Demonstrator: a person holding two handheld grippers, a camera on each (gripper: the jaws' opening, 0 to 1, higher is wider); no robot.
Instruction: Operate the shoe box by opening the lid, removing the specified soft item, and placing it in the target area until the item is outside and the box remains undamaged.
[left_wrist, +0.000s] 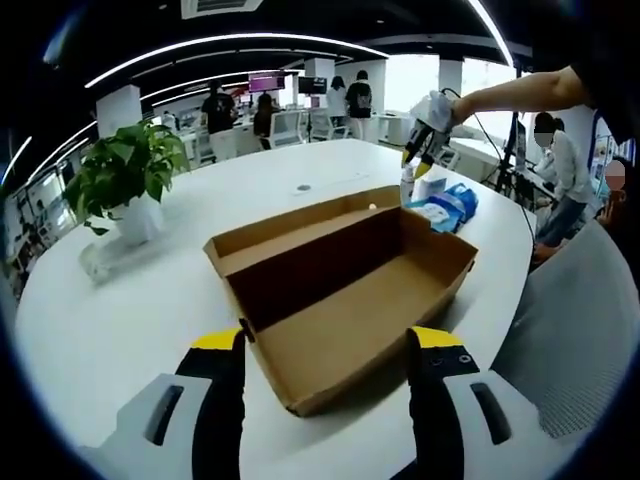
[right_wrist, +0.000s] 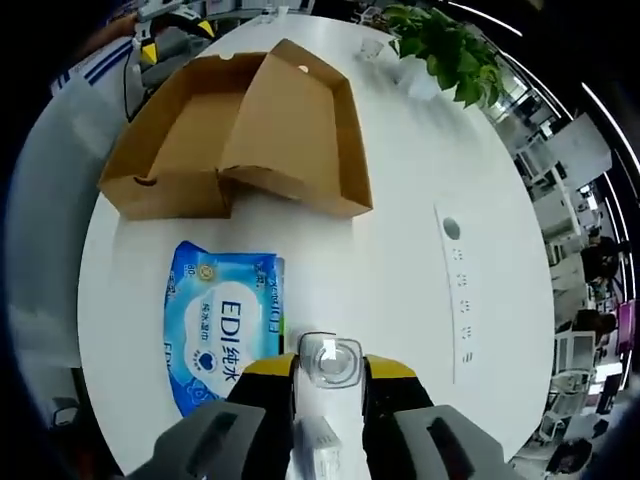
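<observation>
Box (left_wrist: 345, 290) lies open just ahead of the left gripper (left_wrist: 325, 345), whose jaws stand apart and empty, prob. steadying that near corner. The wipes pack (right_wrist: 225, 320) is already out, on the table (right_wrist: 420, 200) left of the right gripper (right_wrist: 330, 370), which is clamped on a small clear bottle (right_wrist: 330, 360), box beyond it.

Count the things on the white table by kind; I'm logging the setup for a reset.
Shoe box, lid open: 1
Blue wipes pack: 1
Clear bottle, in the right claw: 1
Potted plant: 1
Total: 4
</observation>
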